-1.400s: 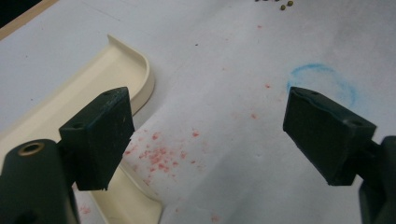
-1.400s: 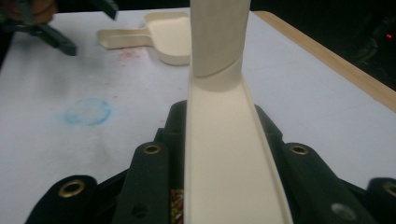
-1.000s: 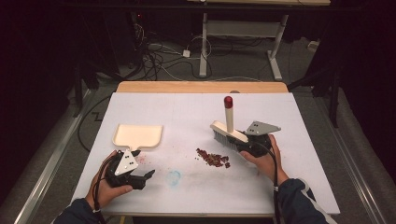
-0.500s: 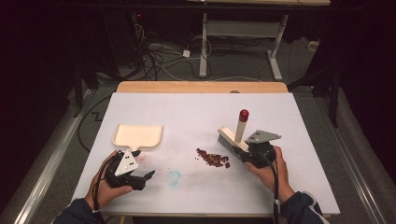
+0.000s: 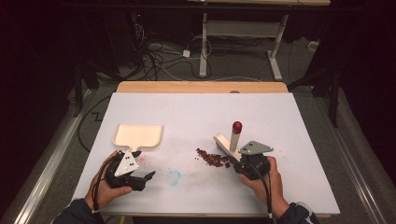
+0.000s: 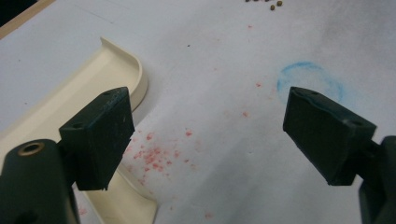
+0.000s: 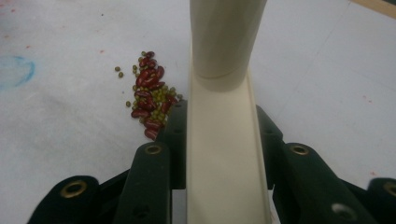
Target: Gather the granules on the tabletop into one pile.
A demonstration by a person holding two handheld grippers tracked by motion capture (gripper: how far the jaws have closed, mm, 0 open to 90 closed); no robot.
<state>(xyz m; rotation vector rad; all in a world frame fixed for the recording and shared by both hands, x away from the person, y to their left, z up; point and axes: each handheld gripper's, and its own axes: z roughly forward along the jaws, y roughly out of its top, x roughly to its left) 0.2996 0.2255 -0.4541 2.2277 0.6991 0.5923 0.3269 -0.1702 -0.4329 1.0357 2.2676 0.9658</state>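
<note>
A cream brush (image 5: pixel 226 145) with a red-tipped handle (image 5: pixel 236 127) stands on the white table, and my right gripper (image 5: pixel 243 161) is shut on its back; in the right gripper view the brush (image 7: pixel 224 140) sits clamped between the black jaws. A small pile of red beans and green peas (image 5: pixel 212 158) lies just left of the brush, also seen as a pile (image 7: pixel 149 95) beside the jaws. The cream dustpan (image 5: pixel 138 136) lies at the left. My left gripper (image 5: pixel 142 179) rests open near the dustpan's handle (image 6: pixel 126 196), nothing between its pads.
A blue circle mark (image 5: pixel 173 177) and red specks (image 6: pixel 156 156) stain the white table cover (image 5: pixel 289 135). A wooden table edge (image 5: pixel 201 87) runs along the far side. Cables and desk legs lie on the dark floor beyond.
My right gripper has carried the brush to the left and nearer, up against the bean pile. The brush handle has tilted. The left gripper has stayed put.
</note>
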